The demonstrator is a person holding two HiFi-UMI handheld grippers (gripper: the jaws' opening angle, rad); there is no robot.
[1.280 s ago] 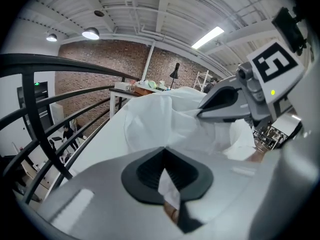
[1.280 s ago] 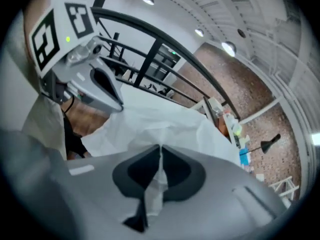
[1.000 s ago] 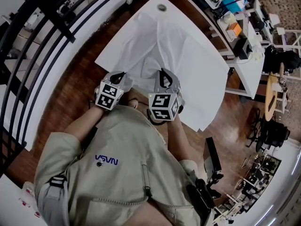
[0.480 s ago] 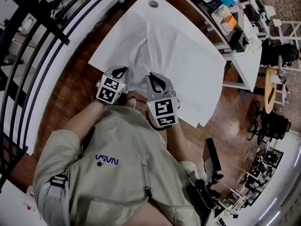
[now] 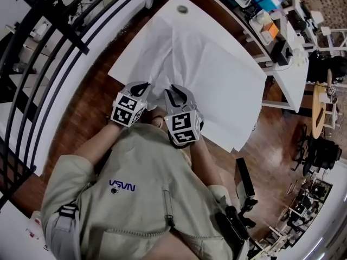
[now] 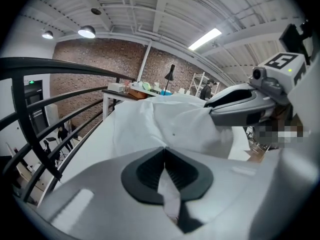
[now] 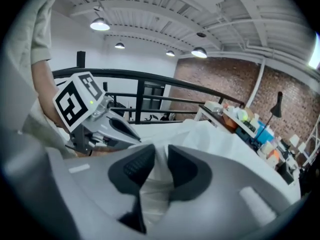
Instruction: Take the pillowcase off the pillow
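Two grippers meet at the centre of the head view, at the near edge of the white pillowcase, which spreads toward the upper right over the table. The left gripper is clamped tight on a fold of this cloth. The right gripper has just been opening its jaws, which stand slightly apart with cloth loose between them.

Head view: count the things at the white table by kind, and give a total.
Grippers: 2 (left gripper shut on the pillowcase; right gripper jaws just opened, pillowcase between them)
Pillowcase: 1
Table: 1
Total: 4
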